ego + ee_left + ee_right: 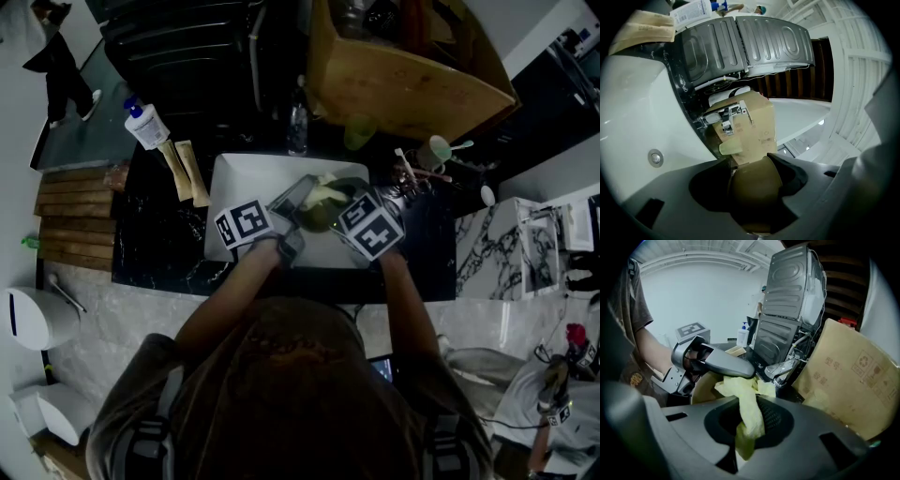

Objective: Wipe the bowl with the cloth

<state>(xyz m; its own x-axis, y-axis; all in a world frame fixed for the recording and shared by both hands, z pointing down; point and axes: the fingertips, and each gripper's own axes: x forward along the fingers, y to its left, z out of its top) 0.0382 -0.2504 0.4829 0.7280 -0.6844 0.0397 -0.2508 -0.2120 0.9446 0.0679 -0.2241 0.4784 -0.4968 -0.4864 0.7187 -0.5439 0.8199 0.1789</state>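
The dark, veined stone surface (pixel 159 244) runs across the head view, and its front edge meets pale marbled flooring. A white, smooth, rectangular sink (pixel 234 178) is set into it. The basin's left half lies bare, giving free room on that side. The right half is taken up by both tools.

Behind the sink's back rim a big brown cardboard box (pixel 403 84) leans in close. The metal faucet (pixel 785 369) stands just in front of it, so the far edge is tight. A ribbed grey metal panel (pixel 740 47) rises beyond.

The bowl (pixel 704 386), round and olive-tan with a matte skin, hangs over the right part of the basin. The left claw (pixel 752 171) is clamped on the bowl's rim, one jaw inside and one outside.

The cloth (pixel 747 418), soft, crumpled and pale yellow, is pinched in the right claw (pixel 750 427). Its loose end spills forward into the bowl's mouth, right beside the left claw's grey jaw

A white pump bottle (pixel 145 124) stands apart at the surface's back left
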